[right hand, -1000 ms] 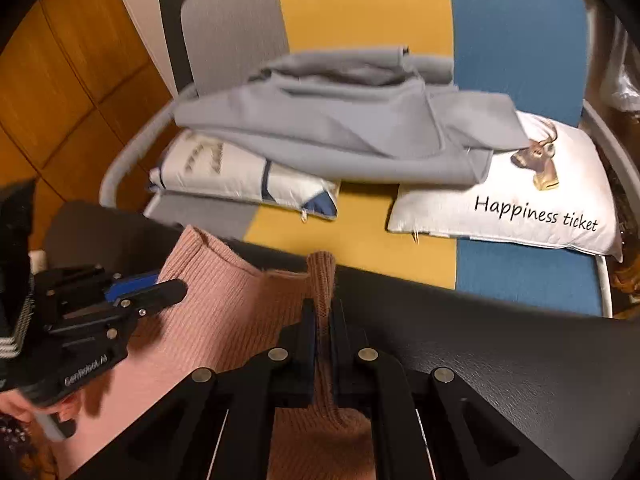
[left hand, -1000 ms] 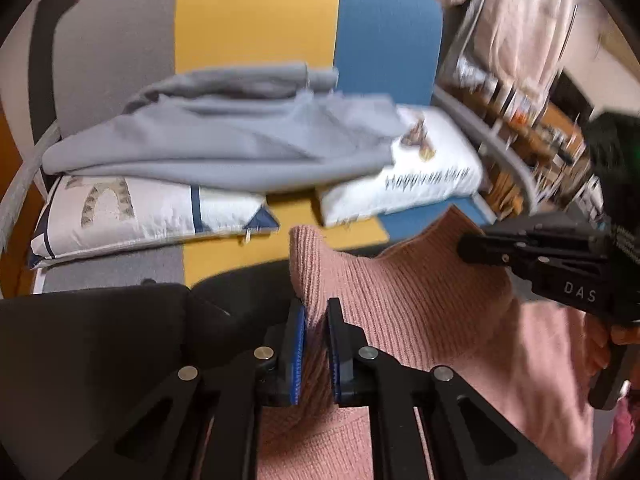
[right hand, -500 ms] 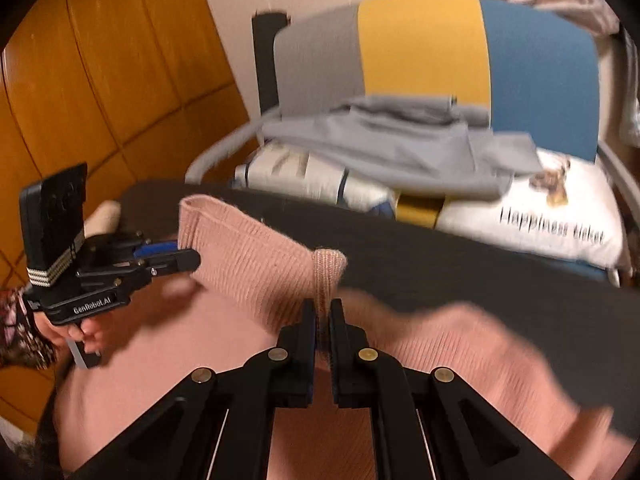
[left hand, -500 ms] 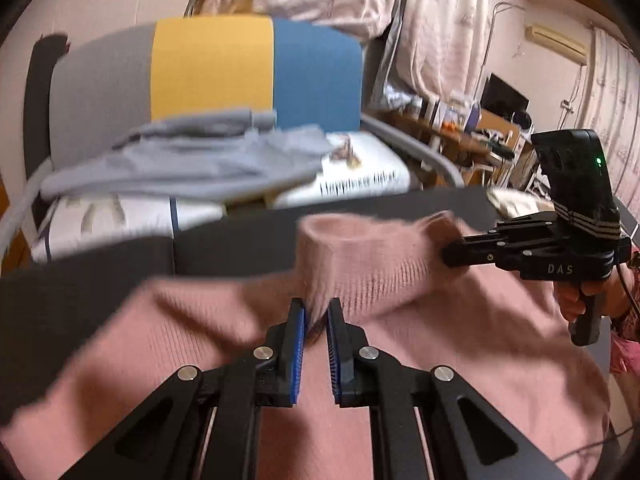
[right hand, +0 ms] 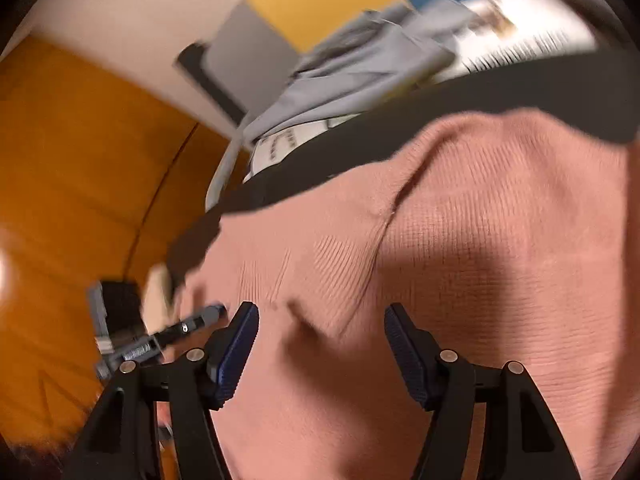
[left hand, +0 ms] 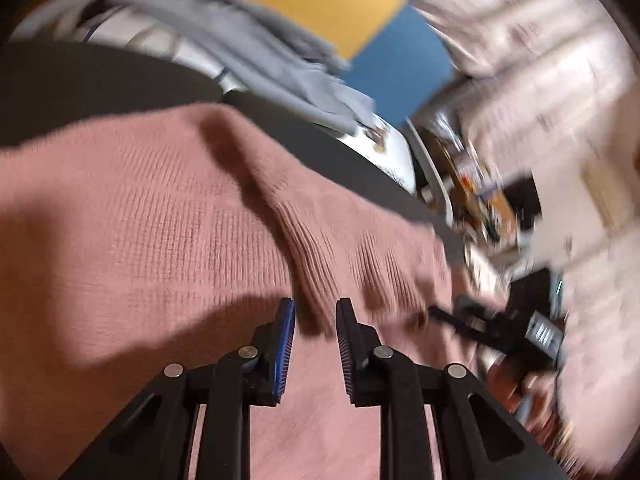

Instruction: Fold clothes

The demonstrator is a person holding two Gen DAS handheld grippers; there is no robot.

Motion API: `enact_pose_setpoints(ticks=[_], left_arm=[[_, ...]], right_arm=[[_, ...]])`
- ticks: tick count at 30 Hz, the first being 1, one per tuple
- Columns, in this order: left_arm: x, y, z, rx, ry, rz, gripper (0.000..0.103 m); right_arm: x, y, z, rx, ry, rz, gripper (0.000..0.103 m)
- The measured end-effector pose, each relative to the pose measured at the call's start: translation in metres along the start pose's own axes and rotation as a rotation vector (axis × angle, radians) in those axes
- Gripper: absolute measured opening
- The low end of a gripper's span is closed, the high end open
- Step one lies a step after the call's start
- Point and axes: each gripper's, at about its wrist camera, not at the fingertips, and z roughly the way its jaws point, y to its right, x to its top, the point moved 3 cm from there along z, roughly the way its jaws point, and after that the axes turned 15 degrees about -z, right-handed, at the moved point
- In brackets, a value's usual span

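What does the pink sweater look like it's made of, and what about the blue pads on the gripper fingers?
The pink sweater looks like a soft knit, probably wool or acrylic: fine rows of stitches and a ribbed band show, with a matte, slightly fuzzy surface. The blue pads on the left gripper look like rubber or soft plastic with a fine ridged texture; the blur leaves the exact material open.

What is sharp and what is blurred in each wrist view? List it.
Left wrist view: the left gripper is sharp, the pink sweater mildly soft, the background and right gripper badly smeared. Right wrist view: the right gripper is sharp, the grey garment and pillow streaked, and shadows darken the sweater.
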Motion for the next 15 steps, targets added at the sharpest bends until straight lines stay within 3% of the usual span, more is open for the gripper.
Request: enact_pose_setpoints(ticks=[2, 3, 6, 7, 8, 12, 14, 15], left_arm=[[0.003, 0.003, 0.015, 0.012, -0.017, -0.045, 0.022], [0.003, 0.007, 0.023, 0.031, -0.020, -0.041, 0.022], [-0.005, 0.025, 0.035, 0.130, 0.013, 0.087, 0.021], [-0.007, 0.030, 0.035, 0.160, 0.027, 0.127, 0.015], [-0.010, 0.035, 0.033, 0.176, 0.032, 0.162, 0.009], [-0.016, 0.054, 0.001, 0.191, 0.130, 0.286, 0.009], [-0.017, 0.056, -0.003, 0.184, 0.127, 0.294, 0.009], [-0.021, 0.053, 0.003, 0.215, 0.113, 0.314, 0.009]], right_arm=[[0.004, 0.003, 0.016, 0.006, -0.010, 0.041, 0.049], [0.005, 0.002, 0.023, 0.002, -0.020, 0.042, 0.038], [0.003, -0.007, 0.041, -0.025, -0.050, 0.019, 0.018], [0.003, -0.012, 0.039, -0.043, -0.049, -0.002, 0.009], [0.006, -0.016, 0.034, -0.069, -0.043, -0.031, 0.007], [0.017, -0.033, 0.013, -0.174, -0.019, -0.145, 0.006], [0.013, -0.031, 0.013, -0.197, -0.031, -0.158, 0.006], [0.009, -0.029, 0.014, -0.206, -0.040, -0.160, 0.006]])
